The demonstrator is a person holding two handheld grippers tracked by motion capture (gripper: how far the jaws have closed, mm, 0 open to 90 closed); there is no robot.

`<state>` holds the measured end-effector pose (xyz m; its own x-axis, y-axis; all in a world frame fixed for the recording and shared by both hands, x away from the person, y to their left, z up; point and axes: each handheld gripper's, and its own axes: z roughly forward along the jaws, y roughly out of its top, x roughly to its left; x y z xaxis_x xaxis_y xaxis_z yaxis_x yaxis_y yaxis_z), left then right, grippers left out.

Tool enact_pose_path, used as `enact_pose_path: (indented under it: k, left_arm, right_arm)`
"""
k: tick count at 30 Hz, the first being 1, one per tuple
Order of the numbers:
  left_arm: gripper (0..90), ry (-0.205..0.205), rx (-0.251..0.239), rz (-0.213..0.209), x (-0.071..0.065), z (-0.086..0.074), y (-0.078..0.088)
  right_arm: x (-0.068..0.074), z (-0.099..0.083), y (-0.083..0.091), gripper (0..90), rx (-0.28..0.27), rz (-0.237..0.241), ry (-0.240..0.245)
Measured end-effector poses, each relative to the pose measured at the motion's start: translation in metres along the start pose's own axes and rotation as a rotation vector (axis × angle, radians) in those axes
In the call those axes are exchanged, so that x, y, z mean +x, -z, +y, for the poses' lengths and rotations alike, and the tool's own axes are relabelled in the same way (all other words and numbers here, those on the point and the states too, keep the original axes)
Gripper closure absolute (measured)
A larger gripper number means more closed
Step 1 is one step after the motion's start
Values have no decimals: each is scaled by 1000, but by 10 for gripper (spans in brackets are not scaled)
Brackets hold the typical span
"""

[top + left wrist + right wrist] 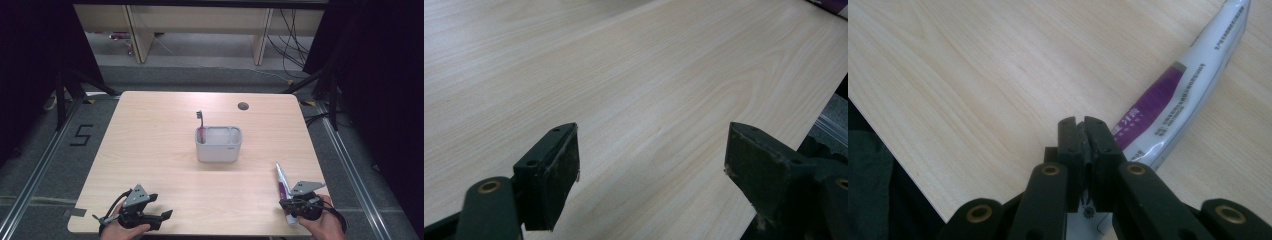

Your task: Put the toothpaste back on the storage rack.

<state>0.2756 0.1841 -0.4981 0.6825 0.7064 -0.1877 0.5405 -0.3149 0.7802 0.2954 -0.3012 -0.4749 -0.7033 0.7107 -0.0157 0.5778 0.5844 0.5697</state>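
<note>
Surface (150,150): wood, carrying a grey holder (218,144) at centre. Tube (283,186): near-right of the holder, clamped at its flat end by the closed right gripper (1084,131). Left gripper (651,165): near-left of the holder, jaws wide apart, empty.

Table (150,150) — pale wood top, rounded corners, dark round hole (243,106) behind the caddy. Grey caddy (218,144) stands at mid-top. Toothpaste tube (283,186) — white and purple — lies near the front edge, right of the caddy.
</note>
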Motion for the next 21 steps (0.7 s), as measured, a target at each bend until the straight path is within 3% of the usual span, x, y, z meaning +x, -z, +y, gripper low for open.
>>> enact_pose_path:
  k: [1, 2, 3, 6, 9, 10, 12, 17, 20, 21]
  left_arm:
    - [215, 1, -1, 3, 0, 0, 0]
    - [215, 2, 1, 9, -1, 0, 0]
    - [215, 6, -2, 5, -1, 0, -1]
    - [215, -8, 5, 10, 0, 0, 0]
    - [215, 4, -6, -1, 0, 0, -2]
    - [215, 4, -2, 7, -1, 0, -1]
    - [215, 5, -4, 7, -1, 0, -1]
    - [215, 7, -4, 6, 0, 0, -1]
    - [215, 10, -6, 6, 0, 0, -1]
    - [215, 10, -5, 3, 0, 0, -1]
  right_arm:
    - [-1, 0, 3, 858, 13, -6, -6]
    - [3, 0, 3, 850, 13, 1, -60]
    - [2, 0, 4, 834, 9, -3, -45]
    - [1, 3, 9, 791, -1, -8, -64]
    - [-3, 6, 12, 726, -7, -37, -59]
    - [-4, 8, 14, 687, -6, -46, -101]
    - [-7, 11, 15, 649, 9, -50, -124]
    - [-19, 15, 18, 582, 35, -78, -130]
    - [-25, 15, 15, 552, 57, -82, -156]
    - [-25, 15, 14, 548, 78, -79, -194]
